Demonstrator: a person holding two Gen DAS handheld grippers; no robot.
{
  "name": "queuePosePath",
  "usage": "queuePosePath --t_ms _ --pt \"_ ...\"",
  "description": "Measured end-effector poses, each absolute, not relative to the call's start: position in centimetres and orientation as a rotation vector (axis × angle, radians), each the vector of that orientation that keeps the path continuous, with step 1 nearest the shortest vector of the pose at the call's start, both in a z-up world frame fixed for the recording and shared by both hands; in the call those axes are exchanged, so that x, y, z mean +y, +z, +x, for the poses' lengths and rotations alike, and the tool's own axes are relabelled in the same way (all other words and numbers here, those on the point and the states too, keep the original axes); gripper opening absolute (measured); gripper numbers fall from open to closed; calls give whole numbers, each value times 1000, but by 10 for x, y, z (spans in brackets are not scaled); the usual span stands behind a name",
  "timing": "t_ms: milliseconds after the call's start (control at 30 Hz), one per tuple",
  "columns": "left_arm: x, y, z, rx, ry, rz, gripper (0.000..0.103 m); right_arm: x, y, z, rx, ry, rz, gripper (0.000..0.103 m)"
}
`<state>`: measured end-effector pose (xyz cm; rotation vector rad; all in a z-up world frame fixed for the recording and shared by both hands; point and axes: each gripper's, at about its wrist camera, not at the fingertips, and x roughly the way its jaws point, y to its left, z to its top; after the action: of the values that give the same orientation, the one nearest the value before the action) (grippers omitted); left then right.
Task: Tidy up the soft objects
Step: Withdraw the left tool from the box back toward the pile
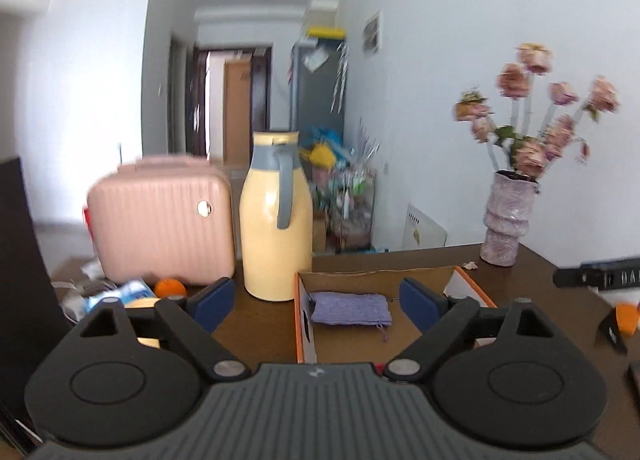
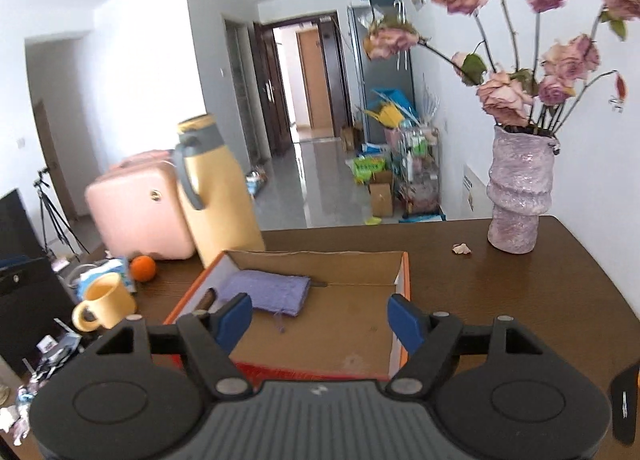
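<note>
Pouch (image 1: 350,308) — purple, soft, likely light and limp — lies flat in the box (image 2: 405,276) ahead of both jaws; left gripper (image 1: 318,302) and right gripper (image 2: 320,320) gape empty. Pinch an edge.

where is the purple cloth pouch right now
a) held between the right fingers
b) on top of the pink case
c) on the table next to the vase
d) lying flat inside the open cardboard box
d: the purple pouch lies flat on the floor of the cardboard box, near its far left corner, with nothing between the fingers of either gripper.
</note>
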<state>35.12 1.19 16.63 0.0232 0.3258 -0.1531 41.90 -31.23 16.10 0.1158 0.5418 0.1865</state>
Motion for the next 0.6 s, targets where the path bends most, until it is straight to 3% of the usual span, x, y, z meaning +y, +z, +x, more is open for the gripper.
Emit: queuePosePath --t_ms 67,267,600 --pt "13 153 319 280 -173 35 99 -312 159 390 509 194 125 75" --pt "22 98 230 201 -152 14 100 -300 133 310 393 227 94 81" --pt "32 40 142 288 -165 42 101 -267 66 184 337 255 19 84"
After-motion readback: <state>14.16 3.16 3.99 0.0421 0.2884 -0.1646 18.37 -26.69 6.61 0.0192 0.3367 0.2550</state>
